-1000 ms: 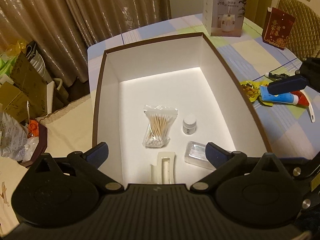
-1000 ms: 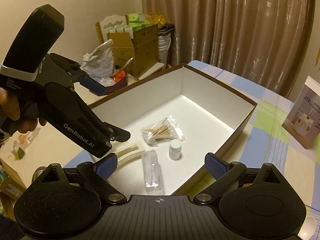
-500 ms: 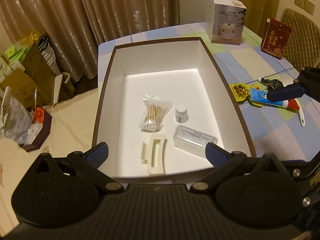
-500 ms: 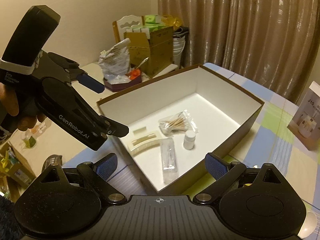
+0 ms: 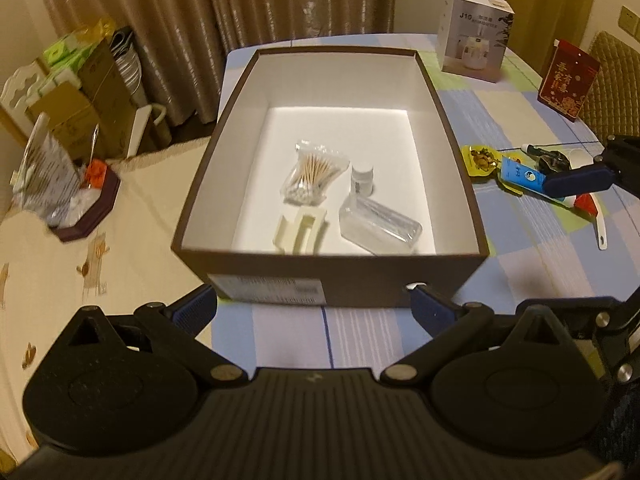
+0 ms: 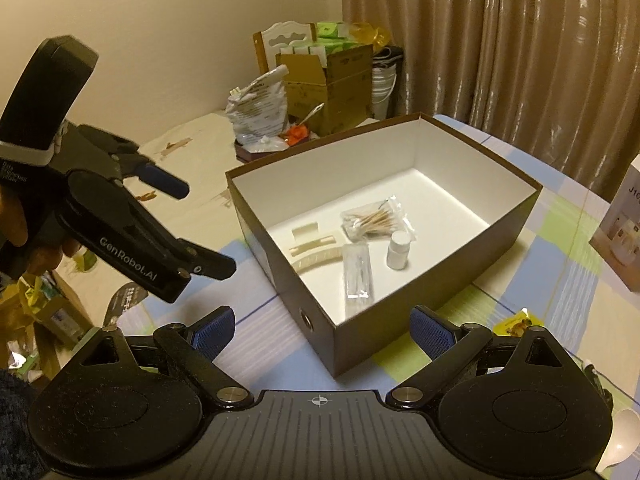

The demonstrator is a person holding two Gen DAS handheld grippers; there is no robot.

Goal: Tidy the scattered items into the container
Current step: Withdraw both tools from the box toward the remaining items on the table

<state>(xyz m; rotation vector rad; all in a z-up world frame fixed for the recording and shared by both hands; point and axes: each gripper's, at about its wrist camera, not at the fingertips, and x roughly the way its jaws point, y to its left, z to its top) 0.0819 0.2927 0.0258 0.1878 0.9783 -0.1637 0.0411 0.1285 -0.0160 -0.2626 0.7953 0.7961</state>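
Both pairs of fingers stand wide apart with nothing between them. In the left wrist view the left gripper (image 5: 314,304) hangs low in the frame, just short of the near wall of the box (image 5: 328,276), over the checked tabletop (image 5: 532,248). In the right wrist view the right gripper (image 6: 322,330) sits at the bottom of the frame before the box's near corner, and the left one appears again at the left edge with a hand (image 6: 16,232) round its handle.

Outward from the fingers, the brown, white-lined box fills the middle of both views. On its floor lie a bag of cotton swabs (image 5: 314,172), a small white bottle (image 5: 362,180), a clear plastic case (image 5: 380,226) and a cream hair clip (image 5: 300,234).

Still outside, at the right of the left wrist view, lies a loose cluster on the tabletop: a yellow snack packet (image 5: 480,158), a blue tube (image 5: 522,174) and a white spoon (image 5: 600,228), with a dark object behind that I cannot identify.

This looks like the pause between items: four are in, several remain. The next move probably calls for a gripper to swing to that cluster, straddle one piece and close on it.
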